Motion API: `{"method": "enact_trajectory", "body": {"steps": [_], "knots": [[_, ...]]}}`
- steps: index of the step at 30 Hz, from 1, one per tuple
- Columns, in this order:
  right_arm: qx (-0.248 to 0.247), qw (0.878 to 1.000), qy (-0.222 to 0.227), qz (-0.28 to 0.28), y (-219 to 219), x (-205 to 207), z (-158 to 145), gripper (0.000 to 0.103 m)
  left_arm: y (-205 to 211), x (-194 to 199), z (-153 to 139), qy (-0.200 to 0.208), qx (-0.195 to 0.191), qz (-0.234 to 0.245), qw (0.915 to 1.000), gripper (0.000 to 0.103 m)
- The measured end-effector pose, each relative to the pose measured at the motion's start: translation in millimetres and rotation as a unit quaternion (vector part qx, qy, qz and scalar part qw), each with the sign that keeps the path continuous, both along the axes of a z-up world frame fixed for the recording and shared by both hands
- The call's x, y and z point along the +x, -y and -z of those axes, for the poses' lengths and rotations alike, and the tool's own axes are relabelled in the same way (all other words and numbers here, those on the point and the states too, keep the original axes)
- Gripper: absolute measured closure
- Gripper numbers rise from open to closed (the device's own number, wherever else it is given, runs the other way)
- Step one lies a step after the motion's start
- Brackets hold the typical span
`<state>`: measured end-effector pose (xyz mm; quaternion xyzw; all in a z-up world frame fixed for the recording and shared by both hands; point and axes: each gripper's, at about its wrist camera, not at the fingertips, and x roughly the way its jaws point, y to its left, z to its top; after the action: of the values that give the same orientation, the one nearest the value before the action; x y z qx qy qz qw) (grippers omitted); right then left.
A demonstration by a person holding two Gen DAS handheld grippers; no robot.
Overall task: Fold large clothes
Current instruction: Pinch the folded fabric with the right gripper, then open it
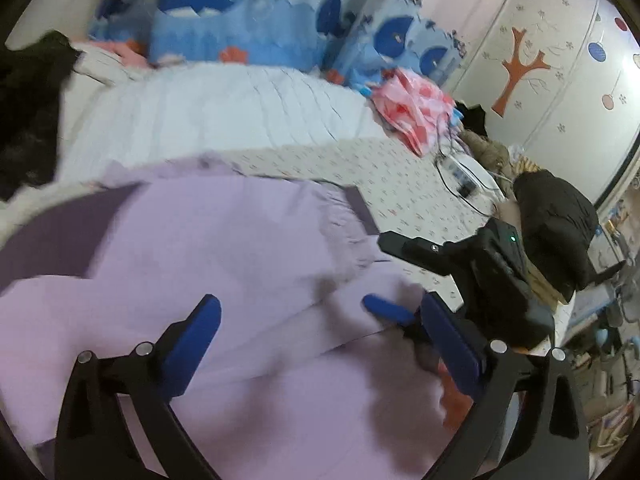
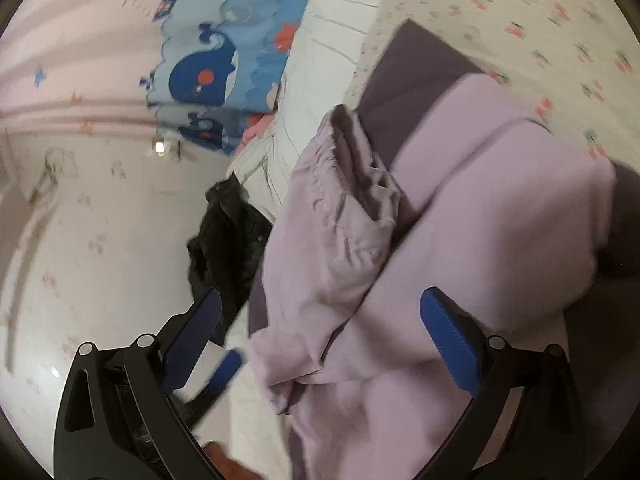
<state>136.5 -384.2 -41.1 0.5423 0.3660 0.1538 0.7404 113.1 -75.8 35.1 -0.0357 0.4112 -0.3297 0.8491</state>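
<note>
Chiefly, one lilac garment (image 1: pixel 224 248), of soft matte cloth with darker purple panels and a gathered, puckered hem, lies rumpled in loose folds on the bed (image 1: pixel 400 184), filling the lower half of both views. Bed sheet: white cotton with a small scattered pink-and-green print. One pale quilt (image 1: pixel 224 116), ribbed in parallel stitched lines, sits behind the garment. Blue whale-print bedding (image 1: pixel 240 28), puffy and scallop-patterned, is heaped at the far wall (the count of pieces cannot be told from the blur). One crumpled pink-and-white patterned cloth (image 1: pixel 412 112) lies at the quilt's right end. One dark, fuzzy garment (image 2: pixel 228 236) lies at the bed's edge to the left of the lilac one. Two grippers, each of black plastic with two flat, ribbed blue pads. Left gripper (image 1: pixel 320 336): fingers spread wide and released, nothing clamped, poised over the lilac cloth. Right gripper (image 2: pixel 320 336): fingers likewise parted wide, gripping nothing, the lilac fabric bulging up between them; whether the pads touch it cannot be told. One cupboard door (image 1: pixel 552 80), glossy white, bears a tree decal.
</note>
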Motion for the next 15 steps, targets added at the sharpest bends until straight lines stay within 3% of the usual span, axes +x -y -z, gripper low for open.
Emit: {"method": "enact_trajectory", "body": {"steps": [5,8,9,12,13,15], "knots": [[-0.009,1.0,-0.014,0.003,-5,34,16,0.006,-83,10,-11,0.01,0.002,-0.088,0.9961,0.007],[-0.04,0.999,-0.011,-0.002,-13,41,17,0.008,-136,25,2,-0.012,0.0,-0.16,0.987,0.007],[-0.048,0.999,-0.012,0.002,-16,40,15,0.015,-151,28,9,-0.023,-0.008,-0.182,0.983,0.007],[-0.06,0.998,-0.006,-0.001,-20,38,8,0.064,-188,36,25,-0.051,-0.043,-0.236,0.9695,0.007],[-0.078,0.997,0.002,0.002,-21,36,3,0.075,-194,36,30,-0.055,-0.048,-0.247,0.9662,0.007],[-0.11,0.994,0.016,0.002,-26,34,-6,0.078,-198,36,37,-0.062,-0.06,-0.261,0.9616,0.007]]}}
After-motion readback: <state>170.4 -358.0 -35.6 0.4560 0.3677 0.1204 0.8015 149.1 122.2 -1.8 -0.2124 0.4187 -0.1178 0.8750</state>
